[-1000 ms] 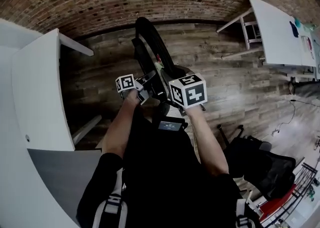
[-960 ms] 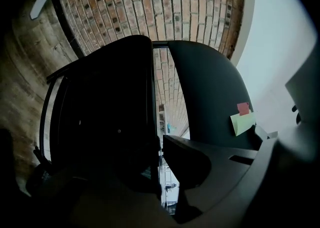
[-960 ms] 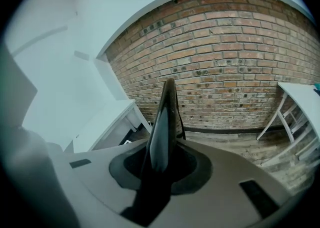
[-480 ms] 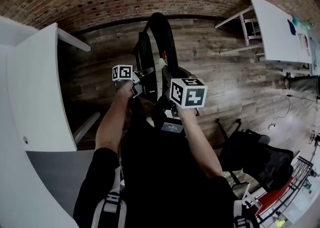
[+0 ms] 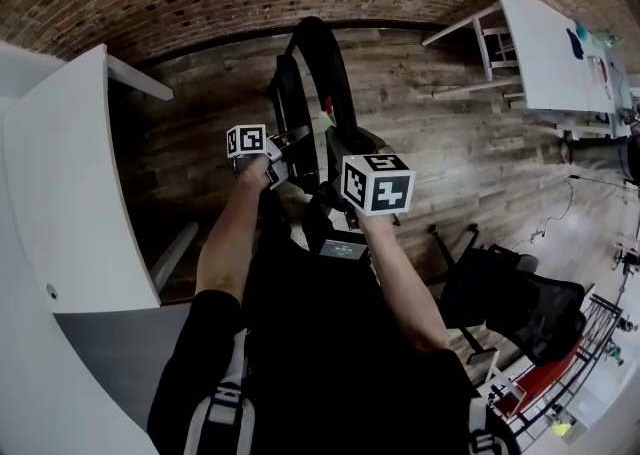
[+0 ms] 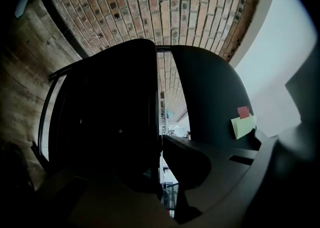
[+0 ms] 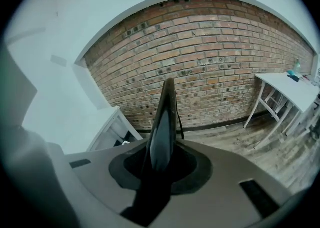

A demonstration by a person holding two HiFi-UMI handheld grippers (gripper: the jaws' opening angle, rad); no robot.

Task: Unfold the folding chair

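right hand-held gripper clamps folding chair

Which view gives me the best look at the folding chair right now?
The head view: most of the folding chair shows there, black panels close together. The left gripper view shows only dark panels up close. The right gripper view shows just one thin black edge between the jaws.

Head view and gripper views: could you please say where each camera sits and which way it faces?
Head view: on the person's head, steeply down at the folding chair; forearms, left tongs, right tongs show.
Left gripper view: on left tongs, facing brick wall; tongs grip chair.
Right gripper view: same, on right tongs.
All share the chair.
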